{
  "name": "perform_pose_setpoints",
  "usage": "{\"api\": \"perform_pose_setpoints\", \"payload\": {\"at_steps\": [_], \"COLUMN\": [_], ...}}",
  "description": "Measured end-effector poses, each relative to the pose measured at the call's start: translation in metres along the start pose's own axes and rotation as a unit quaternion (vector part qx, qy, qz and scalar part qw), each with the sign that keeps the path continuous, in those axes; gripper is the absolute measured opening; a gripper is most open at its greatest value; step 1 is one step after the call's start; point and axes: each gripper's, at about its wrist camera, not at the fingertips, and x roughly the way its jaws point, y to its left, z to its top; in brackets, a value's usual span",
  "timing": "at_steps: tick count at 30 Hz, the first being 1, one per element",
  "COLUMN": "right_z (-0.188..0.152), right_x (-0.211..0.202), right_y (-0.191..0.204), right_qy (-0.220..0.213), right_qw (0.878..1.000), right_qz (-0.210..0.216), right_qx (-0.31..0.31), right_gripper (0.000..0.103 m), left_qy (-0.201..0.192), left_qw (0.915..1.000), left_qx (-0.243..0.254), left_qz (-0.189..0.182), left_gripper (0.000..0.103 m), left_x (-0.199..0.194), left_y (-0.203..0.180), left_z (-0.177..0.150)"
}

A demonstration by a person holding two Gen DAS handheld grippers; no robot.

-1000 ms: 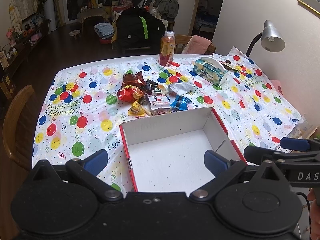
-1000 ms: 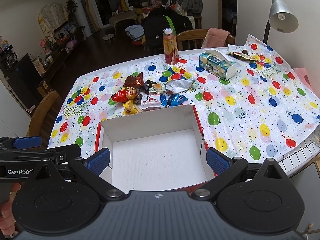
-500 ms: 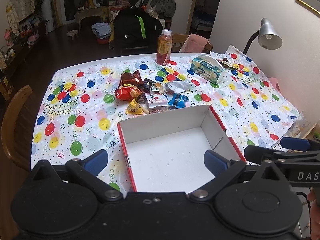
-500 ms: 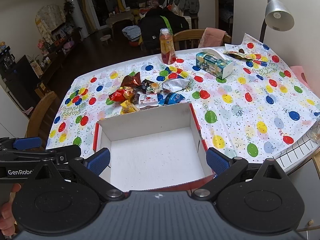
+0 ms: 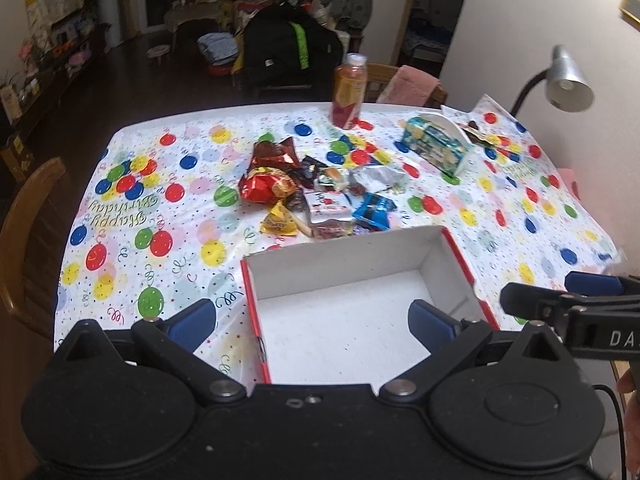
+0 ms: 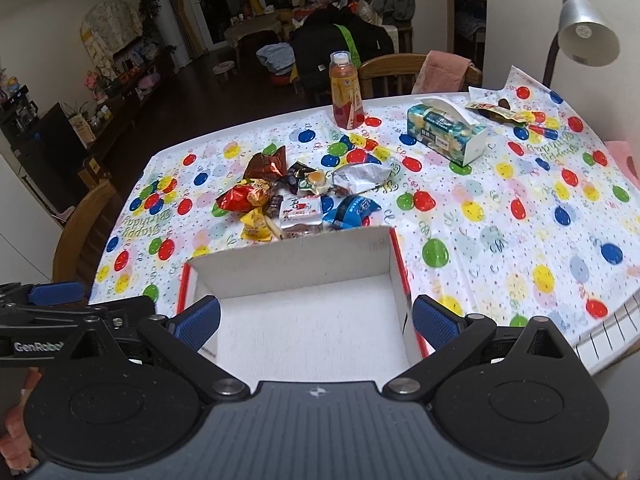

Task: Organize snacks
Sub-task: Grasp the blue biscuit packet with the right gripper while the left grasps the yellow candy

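Sitting in a loose heap mid-table, just past the far wall of the box: snack packets (image 5: pixel 316 196), crinkly and shiny. Among them one red-and-gold foil bag (image 5: pixel 266 188), one dark brown foil bag (image 6: pixel 266 164), one yellow triangle pack (image 5: pixel 280 222), one white pack with red print (image 6: pixel 300 210), one blue pack (image 5: pixel 374 210), one silver crumpled bag (image 6: pixel 360 176), plus a few small dark wrappers too jumbled to count. All touching or overlapping, none inside anything.

Right in front of the heap: one open cardboard box (image 5: pixel 360 264), white inside, red on the outside edges, nothing in it.

Further out on the balloon-print tablecloth (image 6: pixel 500 248): one orange drink bottle (image 6: pixel 346 92) standing upright near the far edge, one teal carton with a white handle (image 6: pixel 446 130) off to the right, and another wrapper or two at the far right corner, hard to make out. One silver desk lamp (image 6: pixel 586 36) by the wall. Two wooden chairs visible, one on the left side (image 5: pixel 24 240), one behind the bottle (image 6: pixel 392 72).

Hovering over the box's near end: left gripper (image 5: pixel 310 322) and right gripper (image 6: pixel 316 320), both spread wide, blue pads (image 6: pixel 200 318) apart, pinching nothing.
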Motion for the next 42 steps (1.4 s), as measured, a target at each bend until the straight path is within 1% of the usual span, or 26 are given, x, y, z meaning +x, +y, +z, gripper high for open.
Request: {"api": "perform_pose_setpoints", "payload": {"at_steps": [5, 10, 17, 19, 21, 25, 27, 30, 31, 33, 37, 38, 40, 42], "right_z": [0.02, 0.048, 0.087, 0.098, 0.109, 0.124, 0.129, 0.134, 0.136, 0.139, 0.142, 0.142, 0.141, 0.14], "right_x": [0.025, 0.05, 0.092, 0.107, 0.123, 0.16, 0.179, 0.209, 0.219, 0.239, 0.276, 0.285, 0.302, 0.316], "right_y": [-0.009, -0.022, -0.036, -0.039, -0.043, -0.049, -0.052, -0.059, -0.061, -0.066, -0.071, -0.072, -0.074, -0.076], "right_qy": [0.005, 0.007, 0.014, 0.016, 0.023, 0.043, 0.057, 0.074, 0.08, 0.095, 0.121, 0.128, 0.146, 0.159], "right_qw": [1.0, 1.0, 1.0, 1.0, 1.0, 0.999, 0.998, 0.996, 0.995, 0.993, 0.988, 0.986, 0.982, 0.979], "right_qz": [0.001, -0.001, -0.008, -0.011, -0.012, -0.016, -0.016, -0.016, -0.017, -0.019, -0.021, -0.022, -0.024, -0.03], "right_qx": [-0.007, -0.01, -0.008, -0.008, -0.005, 0.005, 0.021, 0.048, 0.055, 0.073, 0.097, 0.103, 0.114, 0.127], "right_gripper": [0.103, 0.103, 0.102, 0.102, 0.102, 0.102, 0.102, 0.102, 0.102, 0.102, 0.102, 0.101, 0.095, 0.095], "left_qy": [0.01, 0.004, -0.002, -0.002, -0.004, -0.006, -0.005, 0.018, 0.029, 0.045, 0.068, 0.076, 0.093, 0.106], "left_qw": [0.9994, 0.9994, 0.9983, 0.998, 0.9975, 0.9973, 0.9975, 0.9976, 0.9974, 0.997, 0.996, 0.9954, 0.994, 0.9925], "left_qx": [-0.034, -0.034, -0.054, -0.06, -0.066, -0.065, -0.062, -0.061, -0.06, -0.056, -0.046, -0.045, -0.048, -0.055], "left_qz": [-0.001, 0.01, 0.022, 0.021, 0.026, 0.032, 0.035, 0.029, 0.027, 0.03, 0.035, 0.035, 0.032, 0.026], "left_gripper": [0.102, 0.102, 0.102, 0.1, 0.099, 0.094, 0.094, 0.092, 0.089, 0.088, 0.081, 0.081, 0.078, 0.075], "left_x": [0.023, 0.046, 0.081, 0.092, 0.104, 0.129, 0.143, 0.169, 0.178, 0.196, 0.229, 0.237, 0.251, 0.263], "left_y": [0.014, 0.016, 0.029, 0.032, 0.035, 0.041, 0.042, 0.045, 0.045, 0.046, 0.047, 0.047, 0.049, 0.052], "left_z": [0.017, 0.038, 0.072, 0.08, 0.087, 0.1, 0.105, 0.111, 0.112, 0.114, 0.114, 0.114, 0.113, 0.113]}}
